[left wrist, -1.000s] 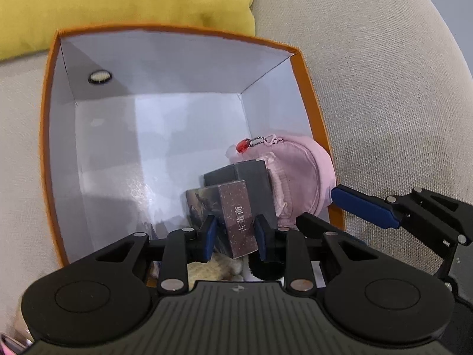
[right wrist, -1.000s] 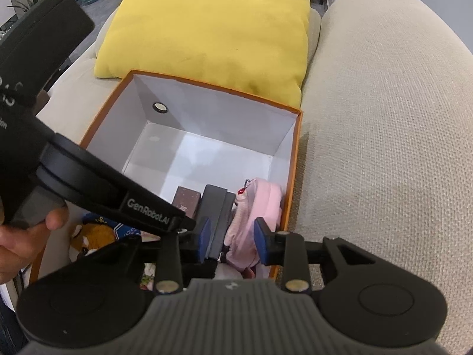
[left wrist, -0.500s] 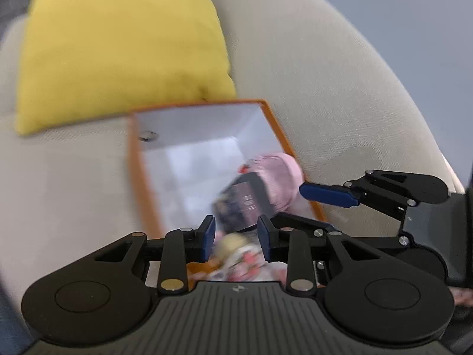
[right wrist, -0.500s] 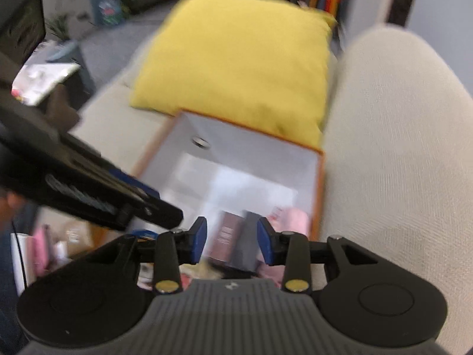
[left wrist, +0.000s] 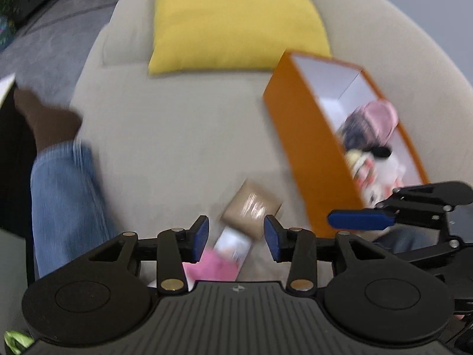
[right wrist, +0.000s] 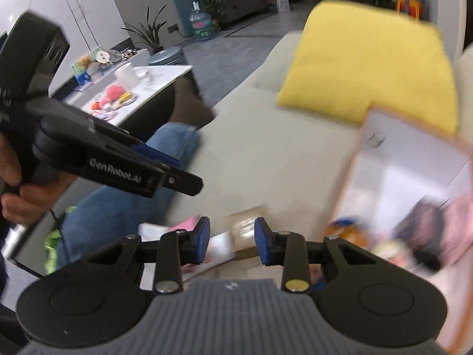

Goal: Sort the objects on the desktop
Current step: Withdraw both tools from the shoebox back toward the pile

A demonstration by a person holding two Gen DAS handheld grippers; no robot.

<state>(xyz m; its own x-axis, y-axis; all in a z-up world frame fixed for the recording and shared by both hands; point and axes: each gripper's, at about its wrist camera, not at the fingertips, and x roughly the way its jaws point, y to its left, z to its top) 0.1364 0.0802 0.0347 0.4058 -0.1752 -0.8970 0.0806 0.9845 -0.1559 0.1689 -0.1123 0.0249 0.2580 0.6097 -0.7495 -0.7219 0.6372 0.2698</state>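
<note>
An orange box (left wrist: 307,148) with a white inside sits on the beige sofa at the right; it also shows in the right wrist view (right wrist: 414,177). It holds a pink cap (left wrist: 381,118) and several small items. A tan box (left wrist: 251,207) and a pink item (left wrist: 212,266) lie on the seat left of it. My left gripper (left wrist: 236,233) is open and empty above the tan box. My right gripper (right wrist: 232,239) is open and empty above the same blurred items (right wrist: 245,227).
A yellow cushion (left wrist: 233,20) leans at the sofa back. The person's jeans-clad leg (left wrist: 62,201) is at the left. A low table (right wrist: 127,88) with toys and a paper roll stands beyond the sofa.
Both grippers pulled back out of the orange box and swung left over the sofa seat. The left gripper let go of the dark small box, which stays in the orange box.
</note>
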